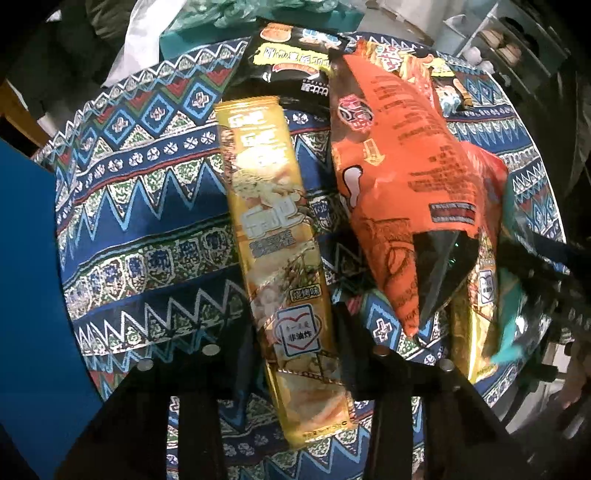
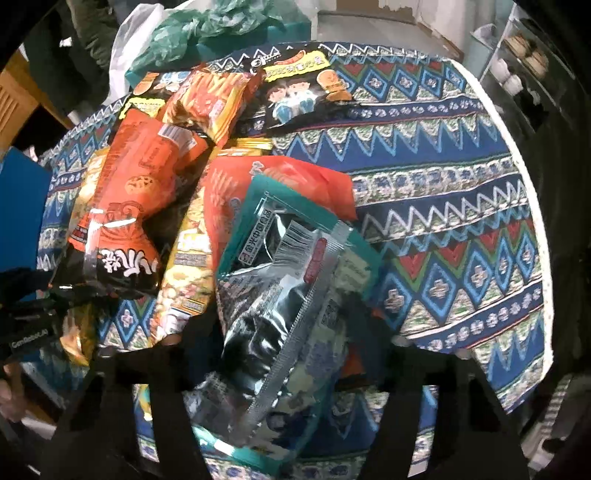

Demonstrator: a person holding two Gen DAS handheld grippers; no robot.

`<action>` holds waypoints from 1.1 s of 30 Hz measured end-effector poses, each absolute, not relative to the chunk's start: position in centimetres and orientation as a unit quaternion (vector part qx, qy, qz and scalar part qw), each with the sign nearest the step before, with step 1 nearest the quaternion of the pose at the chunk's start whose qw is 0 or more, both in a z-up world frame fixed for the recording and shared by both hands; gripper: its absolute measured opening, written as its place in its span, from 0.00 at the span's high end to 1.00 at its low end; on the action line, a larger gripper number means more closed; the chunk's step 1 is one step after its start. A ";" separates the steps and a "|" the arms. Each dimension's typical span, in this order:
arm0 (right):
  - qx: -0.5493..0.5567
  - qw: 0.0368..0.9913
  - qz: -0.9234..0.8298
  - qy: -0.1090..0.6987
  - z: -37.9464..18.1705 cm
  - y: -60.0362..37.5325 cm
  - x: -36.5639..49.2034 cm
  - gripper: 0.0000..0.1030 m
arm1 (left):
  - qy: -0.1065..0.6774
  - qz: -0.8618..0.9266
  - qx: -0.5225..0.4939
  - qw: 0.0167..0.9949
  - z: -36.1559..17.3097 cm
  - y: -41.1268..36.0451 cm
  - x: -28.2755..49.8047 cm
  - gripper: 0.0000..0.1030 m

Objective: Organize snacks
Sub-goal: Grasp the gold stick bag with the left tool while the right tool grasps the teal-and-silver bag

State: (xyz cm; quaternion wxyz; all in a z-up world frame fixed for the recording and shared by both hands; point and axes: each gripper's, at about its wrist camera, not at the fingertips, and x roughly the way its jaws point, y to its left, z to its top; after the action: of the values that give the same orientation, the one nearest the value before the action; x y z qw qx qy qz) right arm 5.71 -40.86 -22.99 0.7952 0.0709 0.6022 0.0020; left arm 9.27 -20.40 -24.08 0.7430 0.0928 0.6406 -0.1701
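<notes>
My left gripper (image 1: pixel 295 328) is shut on a long yellow snack packet (image 1: pixel 275 236) that runs forward between its fingers over the patterned tablecloth (image 1: pixel 147 206). An orange snack bag (image 1: pixel 402 177) lies just right of it, and a black bag (image 1: pixel 291 62) lies beyond. My right gripper (image 2: pixel 280 354) is shut on a teal and silver snack bag (image 2: pixel 284 280), held over the cloth (image 2: pixel 461 192). To its left lies a heap of snacks: an orange and black bag (image 2: pixel 125 206), a yellow bag (image 2: pixel 188 266), a red bag (image 2: pixel 280 184), a fries bag (image 2: pixel 210 99) and a black cartoon bag (image 2: pixel 299 92).
The table is round, with its white edge (image 2: pixel 532 206) at the right. A teal box (image 2: pixel 288 29) and plastic bags (image 2: pixel 207 22) stand beyond the far edge. A blue surface (image 1: pixel 33 295) is at the left. Shelving (image 2: pixel 524 62) stands at the far right.
</notes>
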 end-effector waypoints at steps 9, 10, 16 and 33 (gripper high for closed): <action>0.059 0.806 0.011 0.588 -21.2 -41.3 5.0 0.61 | 0.615 -0.165 0.102 0.764 -21.7 -18.6 8.5 0.68; 0.061 0.806 0.013 0.588 -21.1 -41.4 4.9 0.61 | 0.612 -0.164 0.101 0.767 -21.4 -18.3 8.5 0.68; 0.048 0.813 0.017 0.580 -19.9 -41.1 4.4 0.62 | 0.595 -0.159 0.094 0.782 -19.3 -16.8 8.1 0.68; 0.000 0.840 0.061 0.539 -15.0 -37.2 4.4 0.62 | 0.552 -0.156 0.083 0.815 -15.3 -13.4 6.2 0.69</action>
State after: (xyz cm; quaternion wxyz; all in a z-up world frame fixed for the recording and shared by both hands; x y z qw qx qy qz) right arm 4.45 -37.24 -15.02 0.8403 -0.0003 0.5386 0.0611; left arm 6.24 -13.43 -15.33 0.8152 0.0828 0.5517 -0.1556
